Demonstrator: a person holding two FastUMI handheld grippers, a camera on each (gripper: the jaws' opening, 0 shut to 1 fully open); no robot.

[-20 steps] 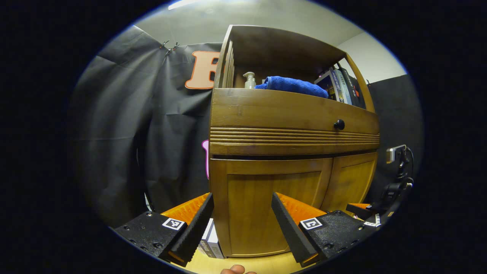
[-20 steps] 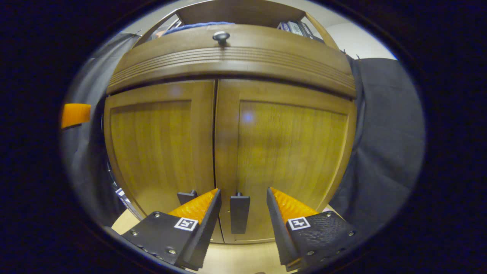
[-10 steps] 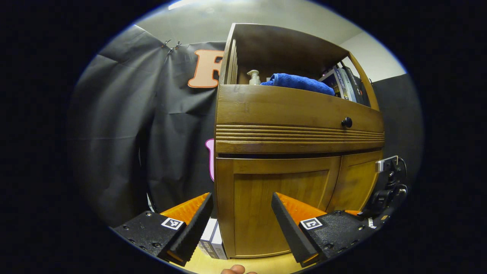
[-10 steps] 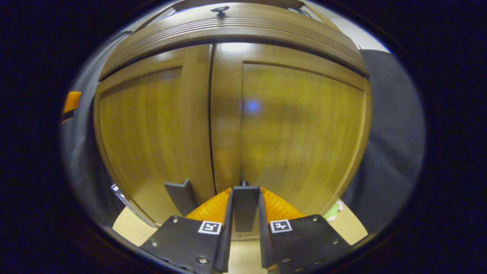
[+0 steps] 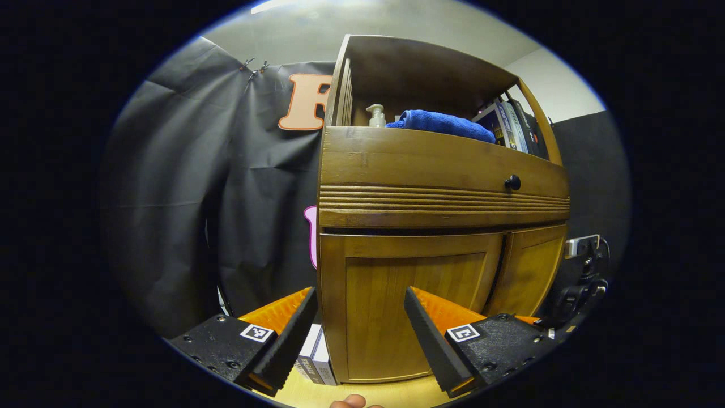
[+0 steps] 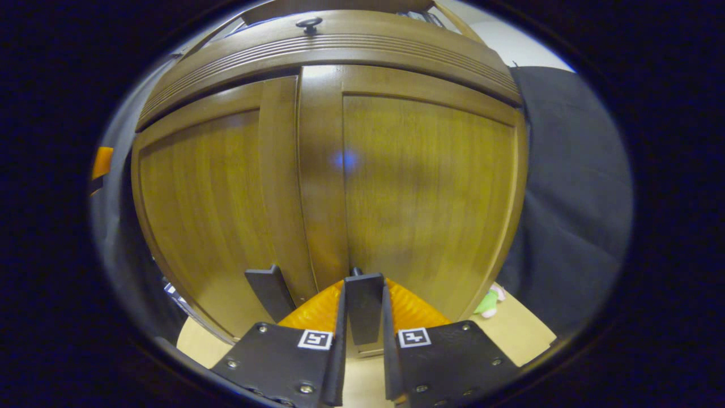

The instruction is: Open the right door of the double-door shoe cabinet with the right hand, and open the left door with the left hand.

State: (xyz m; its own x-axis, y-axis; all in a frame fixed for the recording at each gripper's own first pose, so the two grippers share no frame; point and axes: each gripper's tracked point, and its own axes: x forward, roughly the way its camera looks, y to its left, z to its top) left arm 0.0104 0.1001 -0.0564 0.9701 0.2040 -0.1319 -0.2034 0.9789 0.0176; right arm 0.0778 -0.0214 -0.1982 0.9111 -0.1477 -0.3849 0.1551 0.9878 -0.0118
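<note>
Shoe cabinet point(image 6: 430, 187): brown wood, right door slightly ajar.

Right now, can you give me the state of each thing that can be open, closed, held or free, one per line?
Right door: pulled slightly ajar, not yet swung open.
Left door: closed.
Right door handle: clamped between the right gripper's fingers.
Left door handle: free, nothing touching it.
Drawer: closed.
Right gripper: shut on the handle.
Left gripper: open, holding nothing, short of the cabinet.
</note>
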